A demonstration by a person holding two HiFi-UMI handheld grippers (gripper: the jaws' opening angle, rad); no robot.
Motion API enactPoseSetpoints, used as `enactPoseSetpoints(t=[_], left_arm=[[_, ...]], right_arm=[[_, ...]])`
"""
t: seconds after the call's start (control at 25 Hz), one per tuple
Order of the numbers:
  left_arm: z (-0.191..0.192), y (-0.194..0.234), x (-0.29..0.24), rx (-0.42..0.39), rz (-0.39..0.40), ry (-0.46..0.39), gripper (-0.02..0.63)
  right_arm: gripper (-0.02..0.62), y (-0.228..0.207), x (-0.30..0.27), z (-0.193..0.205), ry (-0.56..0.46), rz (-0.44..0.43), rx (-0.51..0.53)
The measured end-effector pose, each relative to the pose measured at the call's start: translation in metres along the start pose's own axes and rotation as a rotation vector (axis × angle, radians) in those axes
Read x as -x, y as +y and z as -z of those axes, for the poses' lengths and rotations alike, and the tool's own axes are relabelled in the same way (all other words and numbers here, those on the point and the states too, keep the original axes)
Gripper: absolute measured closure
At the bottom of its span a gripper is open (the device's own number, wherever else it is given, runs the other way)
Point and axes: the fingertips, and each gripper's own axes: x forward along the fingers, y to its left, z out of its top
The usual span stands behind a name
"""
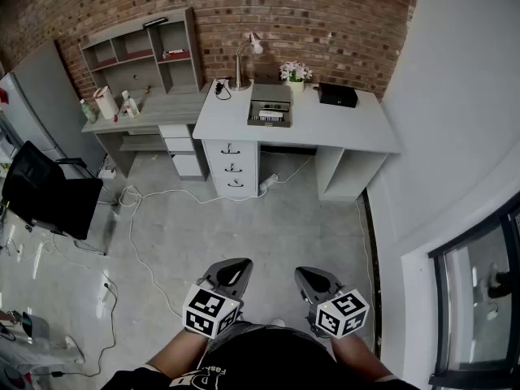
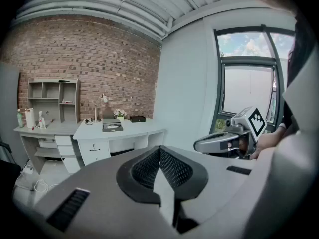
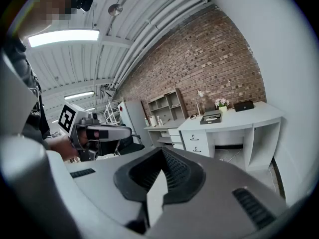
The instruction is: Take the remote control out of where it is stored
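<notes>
- Both claws are shut tight and hold nothing: on the left gripper [image 1: 233,268] and the right gripper [image 1: 312,275] alike, each gripper view shows the jaws pressed together with no thing between them.
- No remote control can be made out for certain at this range. The likeliest store, as a judgement, is the grey box [image 1: 270,106] on top of the white desk [image 1: 341,124], near the desk's middle and towards its front edge. A pale strip lies in the front part of that box, its long axis along the desk's front edge. It may be the remote, but it is too small to tell.
- A black box [image 1: 337,95] at the back of the desk, on the right of the grey one, is another possible store.
- From the claws the desk lies straight ahead and well apart, across open floor. The grey box sits about midway between the two grippers' lines, so neither hand is clearly nearer.
- Both grippers are held low, close against the person's body, side by side, with forearms bent. Their noses tip slightly downward and turn a little inward towards each other.
- A walk up to the desk looks needed before any reach.
</notes>
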Motion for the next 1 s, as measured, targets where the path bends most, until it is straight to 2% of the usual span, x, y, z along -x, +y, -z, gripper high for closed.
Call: enactPoseSetpoints(t=[0.52, 0.68, 0.8, 1.0], left_arm=[[-0.005, -0.009, -0.004, -0.002, -0.018, -0.007, 0.598], [-0.006, -0.012, -0.008, 0.049, -0.025, -0.019, 0.6], [-0.004, -0.013, -0.009, 0.102, -0.033, -0.024, 0.598], [-0.002, -0.022, -0.016, 0.111, -0.05, -0.016, 0.598]], right_arm=[[0.591, -0.006, 0.009, -0.006, -0.024, -0.024, -0.002], [0.591, -0.009, 0.012, -0.012, -0.06, -0.028, -0.009], [0.589, -0.01, 0.015, -0.007, -0.045, -0.032, 0.015], [0.589, -0.018, 0.024, -0.002, -0.041, -0.045, 0.007]])
